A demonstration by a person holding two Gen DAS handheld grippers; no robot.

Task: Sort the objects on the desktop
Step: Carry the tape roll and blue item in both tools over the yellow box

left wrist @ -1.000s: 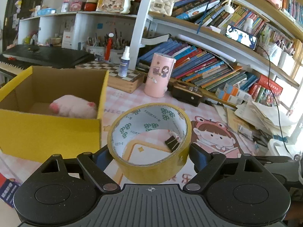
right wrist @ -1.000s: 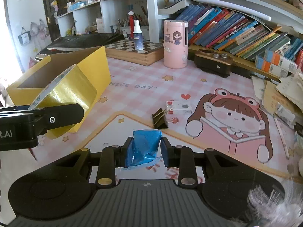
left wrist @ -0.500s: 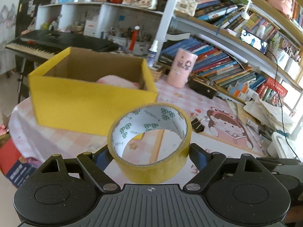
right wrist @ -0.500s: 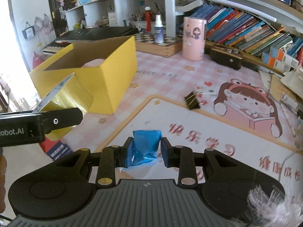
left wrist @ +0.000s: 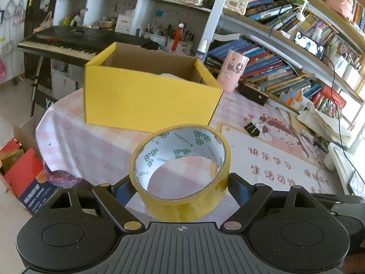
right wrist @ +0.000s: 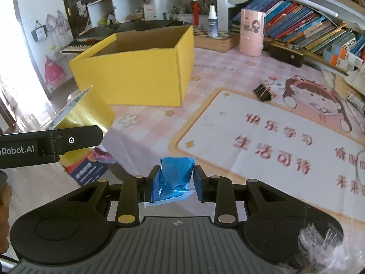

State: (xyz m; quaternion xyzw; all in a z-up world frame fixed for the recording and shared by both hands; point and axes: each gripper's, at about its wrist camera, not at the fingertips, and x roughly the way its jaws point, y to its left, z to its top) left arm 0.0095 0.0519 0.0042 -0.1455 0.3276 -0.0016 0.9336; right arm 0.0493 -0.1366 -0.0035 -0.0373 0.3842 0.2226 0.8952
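My left gripper (left wrist: 180, 182) is shut on a roll of yellow tape (left wrist: 182, 203), held in the air in front of the table's near edge. The tape roll also shows at the left of the right wrist view (right wrist: 89, 111). My right gripper (right wrist: 175, 181) is shut on a blue crumpled packet (right wrist: 174, 178), held above the table's near edge. An open yellow cardboard box (left wrist: 148, 100) stands on the table ahead, also in the right wrist view (right wrist: 136, 77); something pink lies inside it (left wrist: 167, 75). A black binder clip (right wrist: 263, 92) lies on the cartoon desk mat (right wrist: 262, 137).
A pink cylinder (right wrist: 251, 32), a spray bottle (right wrist: 212, 24) on a checkered wooden box and a dark case (right wrist: 287, 54) stand at the back under bookshelves. A keyboard (left wrist: 75, 41) stands behind the box. Red boxes (left wrist: 25, 173) lie on the floor at the left.
Both grippers have pulled back from the table and risen, each keeping its object. The yellow box and binder clip now look farther away, and the floor shows at the left.
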